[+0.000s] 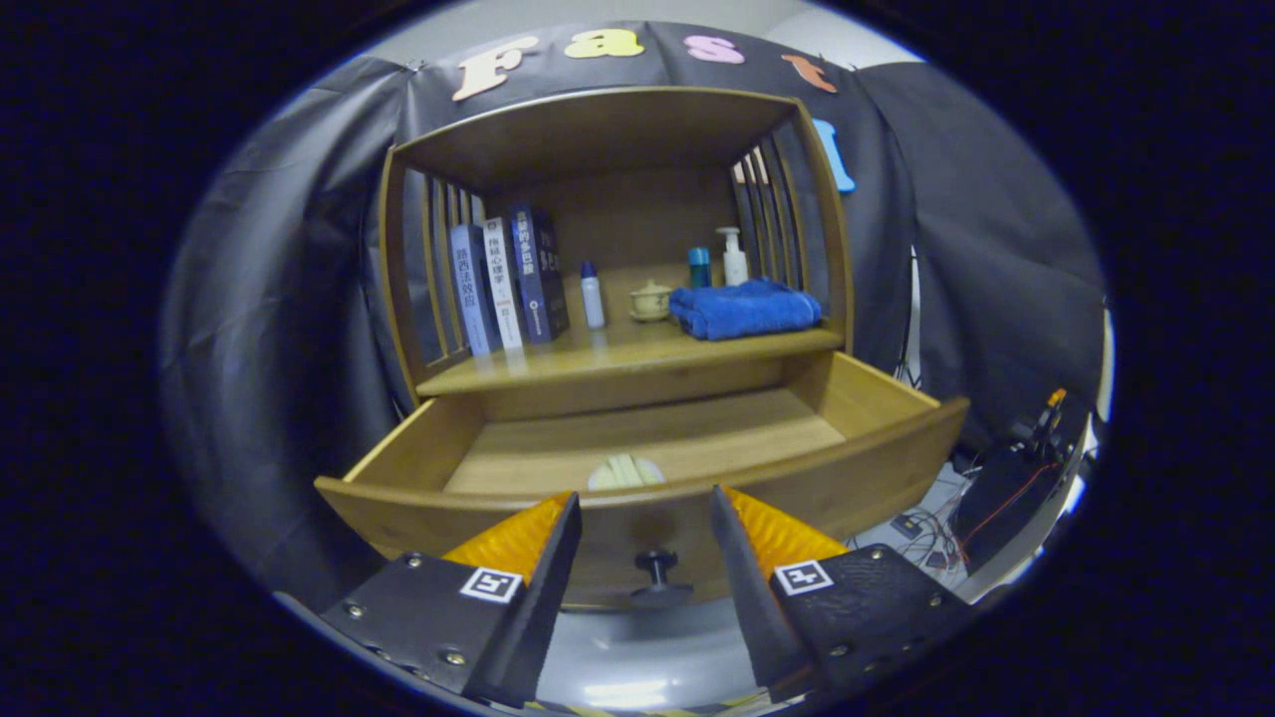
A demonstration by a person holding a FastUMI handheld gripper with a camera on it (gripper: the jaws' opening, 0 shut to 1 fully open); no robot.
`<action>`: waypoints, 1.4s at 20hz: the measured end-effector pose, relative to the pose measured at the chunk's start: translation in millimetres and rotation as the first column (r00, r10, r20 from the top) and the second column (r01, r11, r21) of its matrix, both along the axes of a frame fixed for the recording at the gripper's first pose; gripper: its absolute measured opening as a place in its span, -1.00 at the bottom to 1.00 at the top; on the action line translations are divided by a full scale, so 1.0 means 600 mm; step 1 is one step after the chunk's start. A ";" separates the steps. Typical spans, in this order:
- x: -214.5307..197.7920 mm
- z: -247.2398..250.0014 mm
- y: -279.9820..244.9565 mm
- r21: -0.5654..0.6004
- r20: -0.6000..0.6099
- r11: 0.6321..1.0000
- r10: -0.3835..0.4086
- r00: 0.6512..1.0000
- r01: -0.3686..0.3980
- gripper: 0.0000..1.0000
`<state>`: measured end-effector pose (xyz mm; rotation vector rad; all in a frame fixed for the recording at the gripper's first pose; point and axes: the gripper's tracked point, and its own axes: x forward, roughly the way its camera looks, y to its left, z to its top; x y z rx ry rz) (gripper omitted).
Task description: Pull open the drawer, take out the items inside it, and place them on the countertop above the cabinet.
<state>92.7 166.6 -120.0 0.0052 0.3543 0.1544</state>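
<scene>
**Drawer out, claw spread in front of the knob**

We see the gripper (644,503) with its two fingers spread wide apart, pinching nothing. Between them, a little lower than their tips, sits the dark round knob (656,569) on the front of the drawer (877,453); neither finger touches it.

The drawer stands pulled out of the wooden cabinet (398,289), its bare floor open to us. Inside it, close behind the front board and just beyond the fingertips, lies a pale ribbed item (625,471); the board hides its lower part, so we cannot tell what it is.

Above the drawer runs the countertop (608,358). On it, from one side to the other, we find three books (506,284) standing upright against the slatted side, a small white bottle (593,296), a little lidded cup (650,300), and a folded blue towel (745,308). Behind the towel stand a teal bottle (699,266) and a white pump bottle (734,256).

Off beside the cabinet, past the drawer's far corner, lie some cables and dark equipment (1006,488) on a pale surface.
</scene>
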 end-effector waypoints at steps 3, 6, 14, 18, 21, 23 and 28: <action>0.049 0.005 0.018 -0.059 -0.080 0.998 -0.006 0.997 0.001 0.55; 0.106 -0.008 0.037 -0.129 -0.192 0.991 0.000 0.981 -0.025 0.55; 0.165 -0.132 0.058 -0.214 -0.499 0.959 0.055 0.865 -0.185 0.54; 0.168 -0.167 0.056 -0.203 -0.554 0.958 0.056 0.830 -0.200 0.44; 0.163 -0.185 0.052 -0.204 -0.577 0.953 0.067 0.814 -0.224 0.16; 0.174 -0.181 0.053 -0.174 -0.556 0.964 0.072 0.828 -0.201 -0.03; 0.174 -0.164 0.048 -0.185 -0.510 0.967 0.059 0.858 -0.177 -0.41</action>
